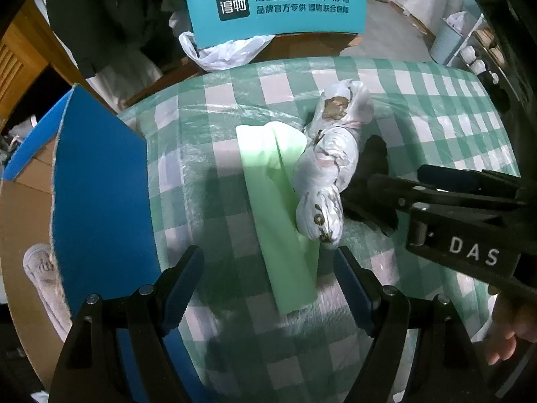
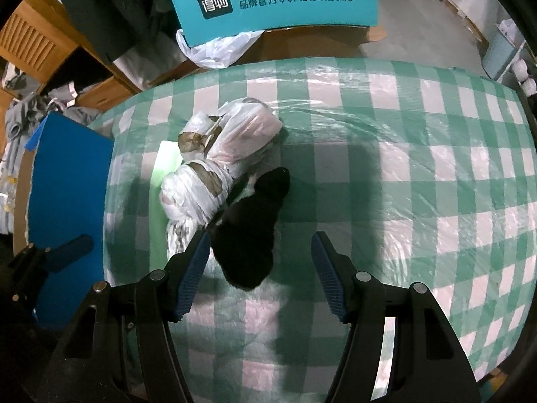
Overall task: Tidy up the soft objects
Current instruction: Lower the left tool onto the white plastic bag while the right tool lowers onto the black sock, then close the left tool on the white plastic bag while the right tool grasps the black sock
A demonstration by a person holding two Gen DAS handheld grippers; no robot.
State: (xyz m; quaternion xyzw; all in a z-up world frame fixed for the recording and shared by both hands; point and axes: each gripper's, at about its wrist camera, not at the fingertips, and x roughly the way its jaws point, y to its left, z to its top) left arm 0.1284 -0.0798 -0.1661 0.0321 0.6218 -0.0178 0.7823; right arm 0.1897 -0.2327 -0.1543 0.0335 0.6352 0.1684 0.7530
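A pale green soft sheet [image 1: 282, 208] lies on the green-and-white checked surface [image 1: 436, 107]. A bundle wrapped in white plastic [image 1: 330, 168] rests along the sheet's right side. A black soft object [image 2: 250, 228] lies right of the bundle [image 2: 214, 168]. My left gripper [image 1: 268, 288] is open, its jaws standing either side of the green sheet's near end. My right gripper [image 2: 258, 272] is open around the near end of the black object, and it also shows in the left wrist view [image 1: 436, 198]. The green sheet's edge [image 2: 164, 161] peeks out behind the bundle.
A blue-lined cardboard box [image 1: 97, 194] stands open at the left edge of the surface, also in the right wrist view [image 2: 67, 181]. A teal sign [image 1: 275, 6] and a white plastic bag [image 1: 221, 50] sit beyond the far edge. Wooden furniture [image 2: 33, 43] is at far left.
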